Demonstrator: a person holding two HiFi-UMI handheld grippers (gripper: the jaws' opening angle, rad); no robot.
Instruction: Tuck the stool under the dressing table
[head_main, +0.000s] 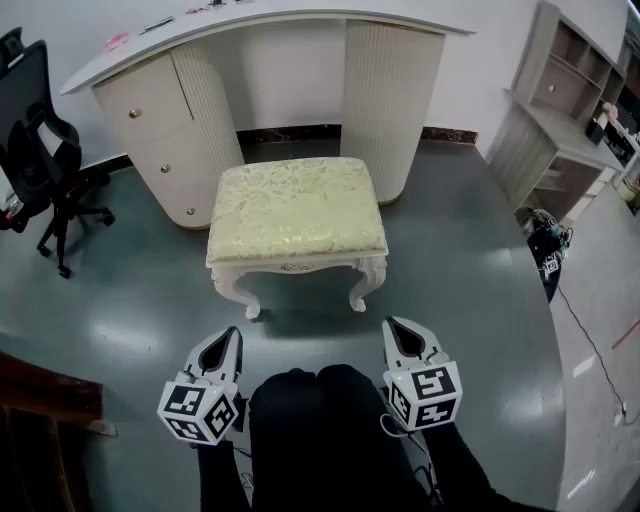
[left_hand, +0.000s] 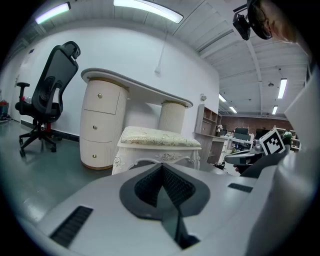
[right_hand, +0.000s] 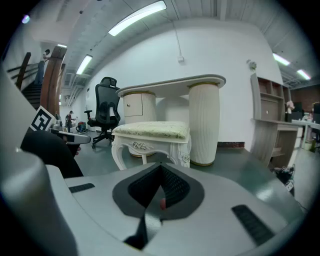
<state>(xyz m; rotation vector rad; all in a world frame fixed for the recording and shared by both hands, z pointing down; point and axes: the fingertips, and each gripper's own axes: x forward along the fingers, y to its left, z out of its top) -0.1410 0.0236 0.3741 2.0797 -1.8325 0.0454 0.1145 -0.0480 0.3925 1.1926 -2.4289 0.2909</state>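
A white carved stool (head_main: 296, 222) with a pale yellow-green cushion stands on the grey floor, just in front of the knee gap of the white dressing table (head_main: 280, 40). It also shows in the left gripper view, stool (left_hand: 157, 145), and in the right gripper view, stool (right_hand: 150, 137). My left gripper (head_main: 228, 338) hovers near the stool's front left leg, jaws shut, holding nothing. My right gripper (head_main: 397, 330) hovers near the front right leg, jaws shut and empty too. Both are a short way back from the stool, not touching it.
A black office chair (head_main: 40, 150) stands at the left. A pale shelf unit (head_main: 560, 110) lines the right wall, with black gear and a cable (head_main: 548, 250) on the floor beside it. The person's dark-clad knees (head_main: 320, 400) sit between the grippers.
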